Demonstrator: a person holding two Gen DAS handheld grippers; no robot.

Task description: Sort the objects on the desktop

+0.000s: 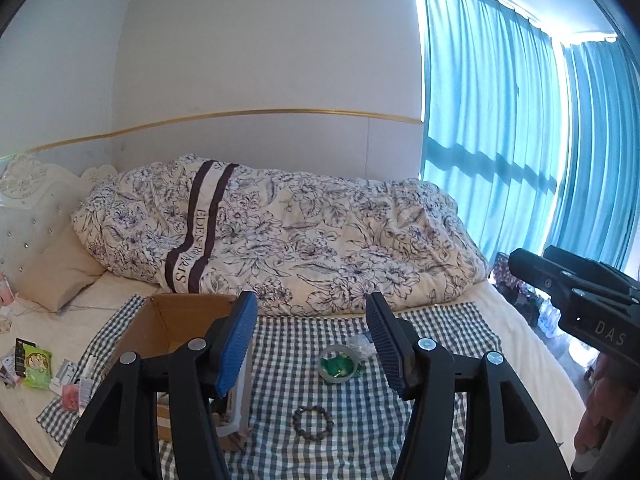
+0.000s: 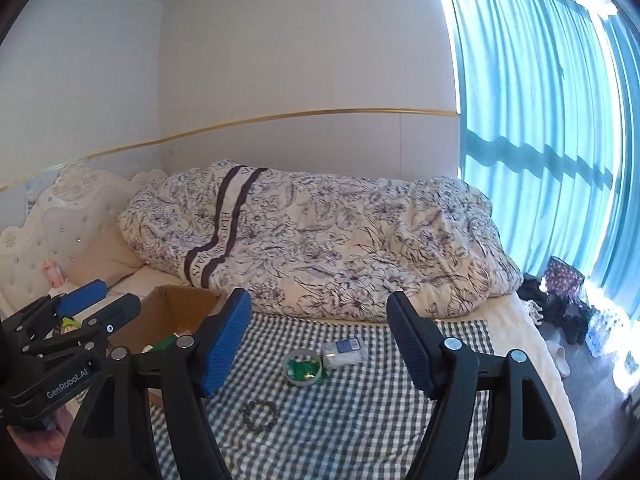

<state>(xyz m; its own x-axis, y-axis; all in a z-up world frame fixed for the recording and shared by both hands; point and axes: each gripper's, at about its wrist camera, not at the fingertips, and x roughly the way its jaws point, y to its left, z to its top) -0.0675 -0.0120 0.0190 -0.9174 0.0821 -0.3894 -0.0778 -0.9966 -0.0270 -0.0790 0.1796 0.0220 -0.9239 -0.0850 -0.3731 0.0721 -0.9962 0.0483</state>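
While both jaws gape empty, the left gripper (image 1: 312, 344) and right gripper (image 2: 320, 344) hover level above the bracelet (image 1: 313, 423).

Plenty of open cloth (image 2: 360, 420) along the near edge and toward the right edge, nothing sitting there. Middle's a bit busier: the tape roll (image 2: 303, 367) and a small clear pack (image 2: 345, 351) sit just beside each other, with the bracelet (image 2: 259, 413) nearer, apart from both, so there's a lane between it and the roll. Box (image 1: 176, 320) takes up the left edge, open top, walls standing up as the main blocker on that side. Rumpled duvet (image 1: 304, 236) walls off the whole far edge. Both grippers (image 1: 310, 344) (image 2: 320, 344) hang spread wide over the near edge.
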